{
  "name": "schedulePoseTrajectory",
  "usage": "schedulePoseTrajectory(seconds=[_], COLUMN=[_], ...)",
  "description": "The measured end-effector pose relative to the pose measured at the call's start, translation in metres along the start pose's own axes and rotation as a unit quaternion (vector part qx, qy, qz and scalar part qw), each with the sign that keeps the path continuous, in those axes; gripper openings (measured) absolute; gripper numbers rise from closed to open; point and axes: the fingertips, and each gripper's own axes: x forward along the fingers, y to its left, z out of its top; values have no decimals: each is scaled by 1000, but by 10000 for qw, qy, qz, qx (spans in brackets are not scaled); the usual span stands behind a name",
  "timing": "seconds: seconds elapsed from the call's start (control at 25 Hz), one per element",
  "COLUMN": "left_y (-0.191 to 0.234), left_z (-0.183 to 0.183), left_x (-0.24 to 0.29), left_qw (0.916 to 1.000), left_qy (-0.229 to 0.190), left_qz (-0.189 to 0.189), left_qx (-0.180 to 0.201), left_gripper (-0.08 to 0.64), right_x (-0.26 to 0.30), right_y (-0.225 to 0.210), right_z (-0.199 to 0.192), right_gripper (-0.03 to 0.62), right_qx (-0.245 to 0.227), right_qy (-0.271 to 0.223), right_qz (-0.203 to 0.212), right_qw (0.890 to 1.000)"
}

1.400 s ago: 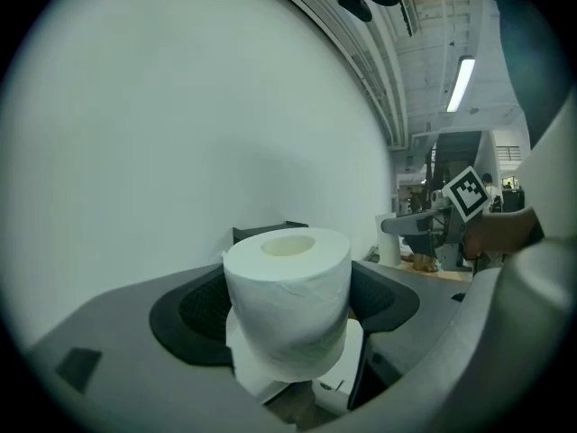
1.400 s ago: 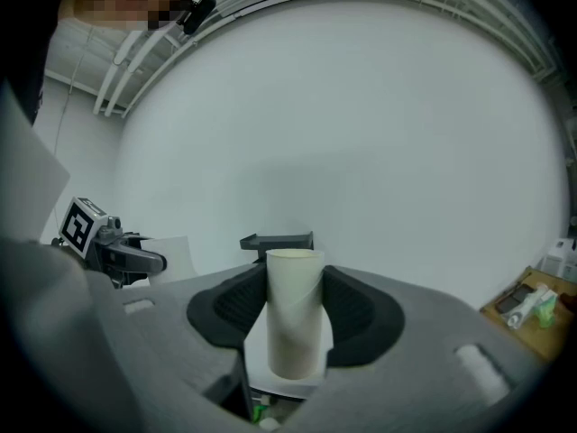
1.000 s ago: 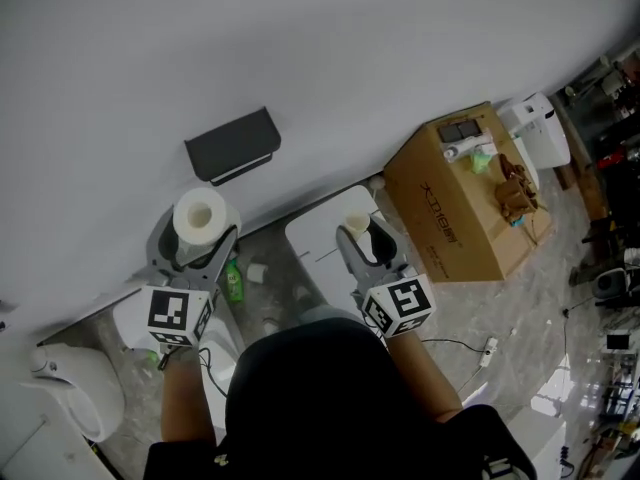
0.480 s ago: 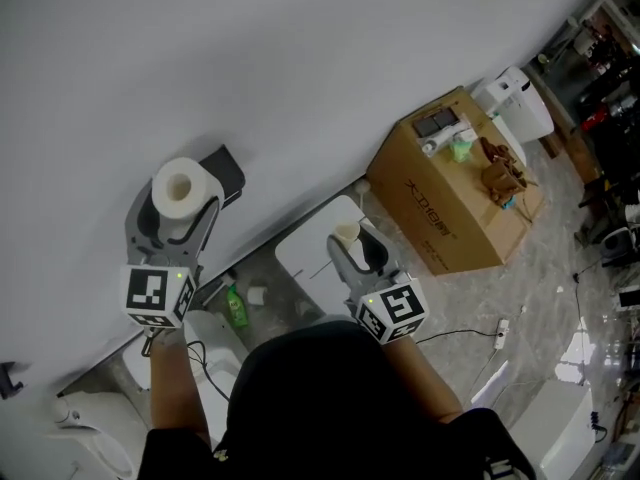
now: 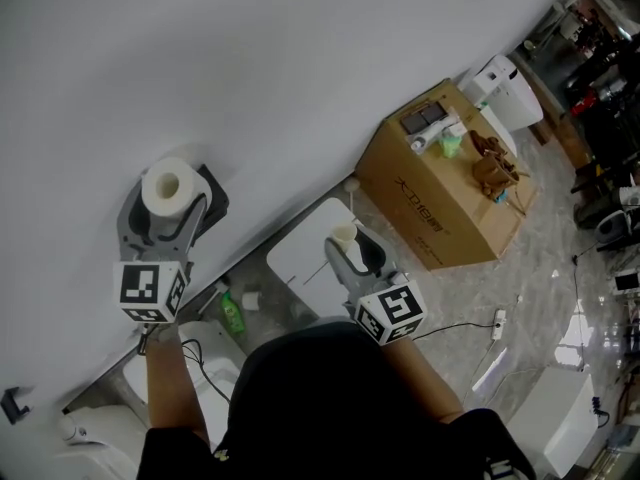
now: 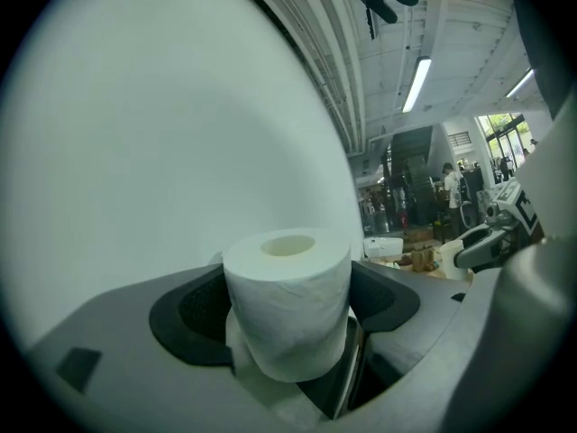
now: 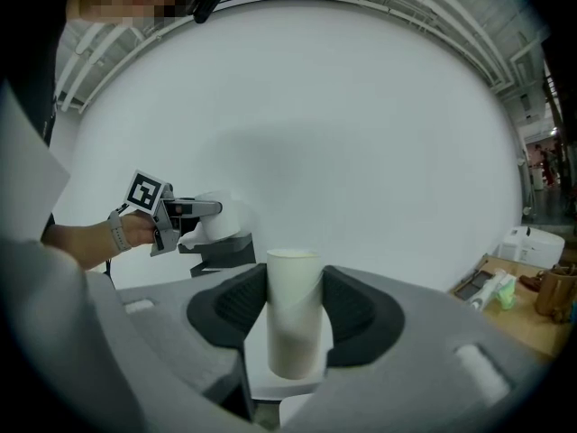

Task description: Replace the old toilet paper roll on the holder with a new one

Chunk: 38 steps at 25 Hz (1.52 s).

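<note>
My left gripper (image 5: pixel 168 200) is shut on a full white toilet paper roll (image 5: pixel 167 185) (image 6: pixel 287 300), held upright right at the dark wall holder (image 5: pixel 214 200), which it mostly hides in the head view. In the right gripper view the same holder (image 7: pixel 225 252) juts from the white wall beneath that roll (image 7: pixel 216 220). My right gripper (image 5: pixel 350 244) (image 7: pixel 294 309) is shut on an empty cardboard tube (image 5: pixel 344 233) (image 7: pixel 293 310), upright, lower and to the right, away from the wall.
A cardboard box (image 5: pixel 440 183) with small items on top stands on the floor at right. A white panel (image 5: pixel 300 253) lies below the right gripper. A green bottle (image 5: pixel 231 315) and a white toilet (image 5: pixel 95 433) sit at lower left. A cable (image 5: pixel 455 328) crosses the floor.
My left gripper has carried the full roll up and left to the wall holder, now covering most of it. The right gripper with the tube has stayed roughly in place.
</note>
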Motion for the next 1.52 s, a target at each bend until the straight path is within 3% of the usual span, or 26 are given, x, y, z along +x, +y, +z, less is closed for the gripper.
schedulePoseTrajectory(seconds=[0.16, 0.92, 1.28, 1.52], left_y=[1, 2, 7, 7], left_z=[-18, -19, -13, -13], left_x=[7, 5, -23, -64], left_qw=[9998, 10000, 9997, 9989], left_qy=[195, 50, -94, -123], left_qz=[21, -2, 137, 384], left_qx=[-52, -60, -171, -230], left_gripper=[399, 406, 414, 414], right_x=[5, 2, -6, -6], right_y=[-7, 2, 17, 40], right_z=[-4, -11, -9, -5], right_gripper=[189, 189, 189, 189], right_qx=[30, 45, 48, 24], right_qy=[36, 109, 41, -7], right_qz=[3, 19, 112, 402], right_qw=[10000, 9999, 9999, 9992])
